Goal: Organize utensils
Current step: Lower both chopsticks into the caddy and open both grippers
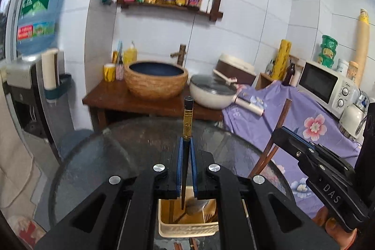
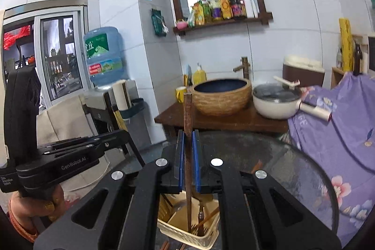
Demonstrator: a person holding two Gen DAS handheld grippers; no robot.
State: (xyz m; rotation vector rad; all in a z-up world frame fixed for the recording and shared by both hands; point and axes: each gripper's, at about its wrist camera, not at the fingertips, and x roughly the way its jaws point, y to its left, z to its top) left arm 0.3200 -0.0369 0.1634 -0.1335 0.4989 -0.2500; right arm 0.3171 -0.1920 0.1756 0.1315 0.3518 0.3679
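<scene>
My left gripper (image 1: pixel 186 144) is shut on a black chopstick with a gold band (image 1: pixel 187 123), held upright with its tip down in a cream slotted utensil basket (image 1: pixel 187 230). A spoon (image 1: pixel 194 206) lies in that basket. My right gripper (image 2: pixel 187 139) is shut on a brown wooden chopstick (image 2: pixel 188 114), also upright, its tip inside the same basket (image 2: pixel 185 236), where other utensils (image 2: pixel 201 218) stand. The right gripper shows in the left wrist view (image 1: pixel 311 156) with its chopstick (image 1: pixel 279 130). The left gripper shows in the right wrist view (image 2: pixel 70 156).
The basket sits on a round dark glass table (image 1: pixel 131 151). Behind are a wooden stand with a basin (image 1: pixel 155 79), a white pot (image 1: pixel 211 91), a purple floral cloth (image 1: pixel 293 123), a microwave (image 1: pixel 325 86) and a water dispenser (image 1: pixel 35 43).
</scene>
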